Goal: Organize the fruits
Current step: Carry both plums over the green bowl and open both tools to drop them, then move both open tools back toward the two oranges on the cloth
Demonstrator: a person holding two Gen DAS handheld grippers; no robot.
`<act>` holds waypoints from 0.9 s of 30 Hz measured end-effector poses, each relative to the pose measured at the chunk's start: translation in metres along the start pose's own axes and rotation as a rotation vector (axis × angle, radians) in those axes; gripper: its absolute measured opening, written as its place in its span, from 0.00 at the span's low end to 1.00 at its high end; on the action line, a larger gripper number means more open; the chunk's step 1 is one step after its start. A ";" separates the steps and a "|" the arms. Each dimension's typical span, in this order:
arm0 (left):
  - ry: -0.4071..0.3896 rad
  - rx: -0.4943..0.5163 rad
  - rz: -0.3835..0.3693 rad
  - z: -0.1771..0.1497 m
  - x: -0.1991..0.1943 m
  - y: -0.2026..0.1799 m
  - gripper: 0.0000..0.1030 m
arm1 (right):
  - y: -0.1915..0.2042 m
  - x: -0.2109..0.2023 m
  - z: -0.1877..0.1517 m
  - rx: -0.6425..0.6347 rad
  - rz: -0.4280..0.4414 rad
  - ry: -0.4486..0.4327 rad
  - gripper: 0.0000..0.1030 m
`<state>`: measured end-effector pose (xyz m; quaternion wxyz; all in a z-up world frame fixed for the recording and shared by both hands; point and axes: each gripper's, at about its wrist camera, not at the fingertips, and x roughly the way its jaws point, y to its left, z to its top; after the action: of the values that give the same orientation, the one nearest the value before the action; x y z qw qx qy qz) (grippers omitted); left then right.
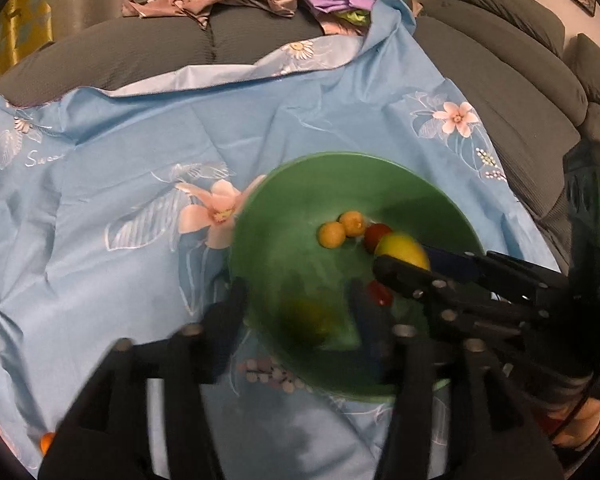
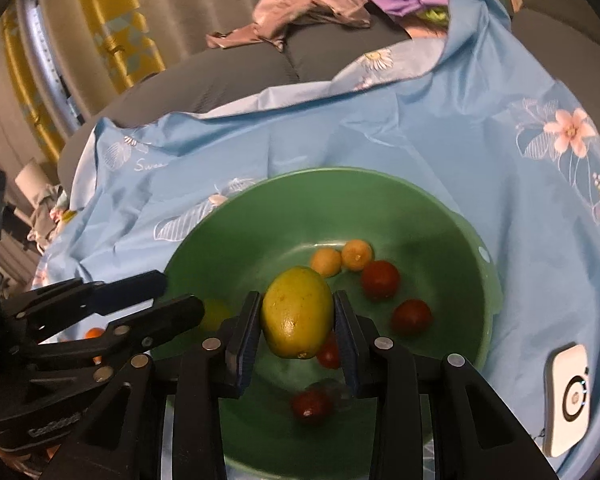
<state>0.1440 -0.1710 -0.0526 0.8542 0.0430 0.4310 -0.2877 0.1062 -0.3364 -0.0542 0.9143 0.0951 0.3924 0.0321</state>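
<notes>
Green bowl (image 2: 440, 216). Yellow-green lemon (image 2: 298, 316) between blue pads (image 2: 247, 340) of black right tongs (image 2: 296, 340). Two orange-yellow small fruits (image 2: 342, 258) at 12 o'clock of lemon; red tomatoes (image 2: 380, 279) at 3. Light-blue sheet (image 1: 140, 160), pink-white flower print (image 1: 458, 118). Grey sofa (image 1: 140, 48). White device (image 2: 568, 398), black ring.

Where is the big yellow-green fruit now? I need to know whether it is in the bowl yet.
In the right wrist view the yellow-green fruit sits clamped in the right gripper, held above the green bowl, near the red fruits.
</notes>
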 end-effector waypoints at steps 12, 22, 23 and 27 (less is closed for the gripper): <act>-0.048 -0.109 0.050 -0.037 -0.059 0.050 0.65 | -0.026 -0.049 -0.005 0.078 0.001 -0.077 0.36; -0.052 -0.247 0.190 -0.104 -0.115 0.100 0.67 | -0.004 -0.074 -0.028 0.016 0.066 -0.060 0.36; -0.051 -0.253 0.208 -0.112 -0.121 0.103 0.67 | 0.001 -0.075 -0.030 0.001 0.075 -0.057 0.36; -0.050 -0.279 0.241 -0.133 -0.137 0.114 0.67 | 0.021 -0.076 -0.035 -0.050 0.099 -0.044 0.36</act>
<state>0.0461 0.0293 -0.0513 0.8907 -0.0316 0.4370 -0.1216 0.0289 -0.3213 -0.0193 0.9220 0.0925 0.3663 0.0851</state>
